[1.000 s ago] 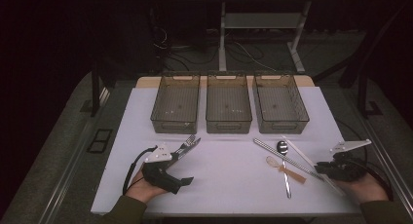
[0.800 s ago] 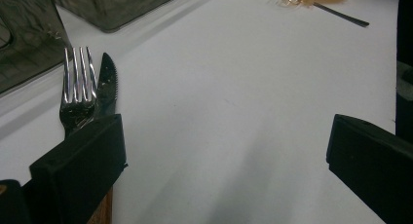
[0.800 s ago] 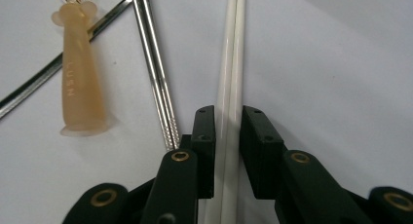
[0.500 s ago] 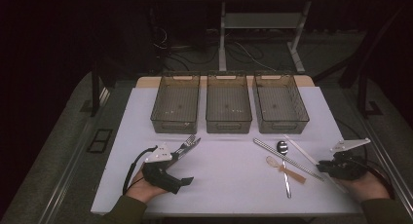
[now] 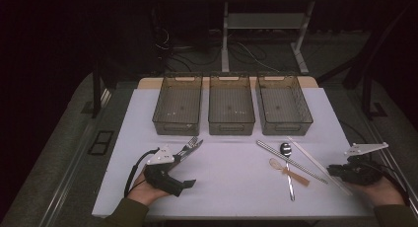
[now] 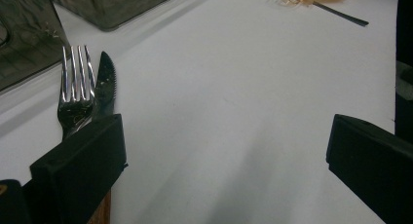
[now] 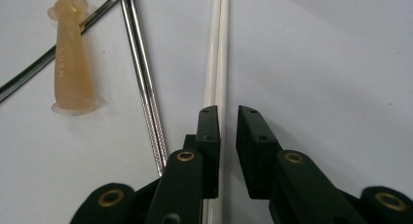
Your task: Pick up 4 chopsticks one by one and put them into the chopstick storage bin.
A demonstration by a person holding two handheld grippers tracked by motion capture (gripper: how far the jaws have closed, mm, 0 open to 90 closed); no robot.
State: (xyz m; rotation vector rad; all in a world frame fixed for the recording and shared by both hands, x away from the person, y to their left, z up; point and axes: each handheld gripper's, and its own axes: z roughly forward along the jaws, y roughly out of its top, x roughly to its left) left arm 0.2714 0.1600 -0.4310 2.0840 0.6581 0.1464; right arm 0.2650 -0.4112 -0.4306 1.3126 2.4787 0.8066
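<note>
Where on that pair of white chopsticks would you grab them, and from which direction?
Probably at the near end of the white chopsticks, from above, with one jaw on each side. They lie flat, side by side and touching, so a squeeze across both should keep the pair together. The right gripper already straddles them there.

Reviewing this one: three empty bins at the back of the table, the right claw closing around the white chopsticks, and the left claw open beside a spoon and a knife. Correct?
Not quite. Beside the left claw lie a fork and a knife, not a spoon; the left gripper view shows the tines. The rest stands.
</note>
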